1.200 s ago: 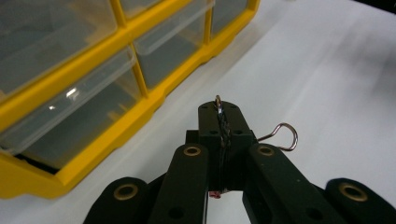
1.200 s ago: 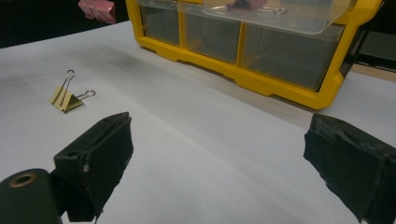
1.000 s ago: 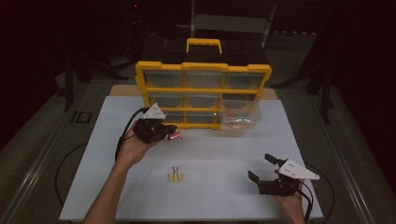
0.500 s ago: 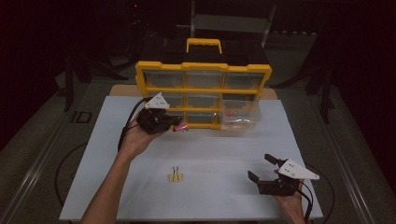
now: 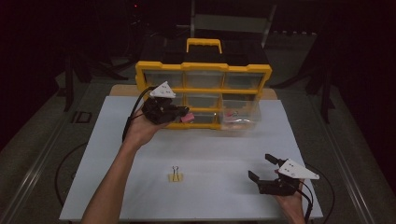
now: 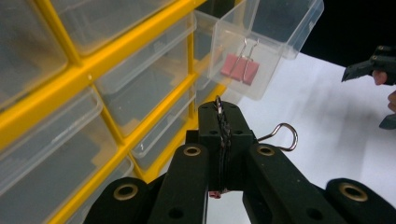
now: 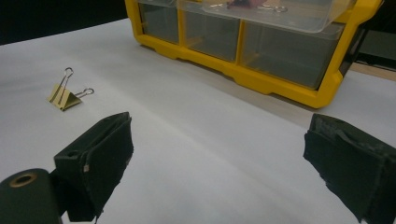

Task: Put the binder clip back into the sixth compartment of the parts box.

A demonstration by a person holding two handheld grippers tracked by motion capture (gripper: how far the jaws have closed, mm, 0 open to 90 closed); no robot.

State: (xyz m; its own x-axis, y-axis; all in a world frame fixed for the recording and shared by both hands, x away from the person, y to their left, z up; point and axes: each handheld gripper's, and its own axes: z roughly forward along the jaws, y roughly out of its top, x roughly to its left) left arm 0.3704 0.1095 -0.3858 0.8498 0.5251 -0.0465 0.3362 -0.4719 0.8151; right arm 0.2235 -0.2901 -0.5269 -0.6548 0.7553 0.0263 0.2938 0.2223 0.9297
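Observation:
My left gripper [image 5: 183, 115] hangs in front of the yellow drawer organizer [image 5: 203, 70], shut on a pink binder clip [image 5: 187, 118]. In the left gripper view the gripper [image 6: 223, 116] has its jaws pressed together, and the clip's wire handle [image 6: 282, 135] sticks out to the right. A clear drawer [image 5: 240, 116] is pulled out at the organizer's lower right; another pink clip [image 6: 240, 67] lies in this drawer [image 6: 261, 42]. A yellow binder clip [image 5: 175, 176] lies on the white mat, also in the right gripper view [image 7: 65, 95]. My right gripper [image 5: 260, 167] rests open near the front right.
The white mat [image 5: 210, 149] covers the table [image 5: 116, 88] in front of the organizer, whose other clear drawers are pushed in. Cables trail from both grippers. Dark stands and a chair stand behind the table.
My left gripper has risen and moved right toward the organizer with the pink clip in it. The right gripper and the yellow clip have stayed put.

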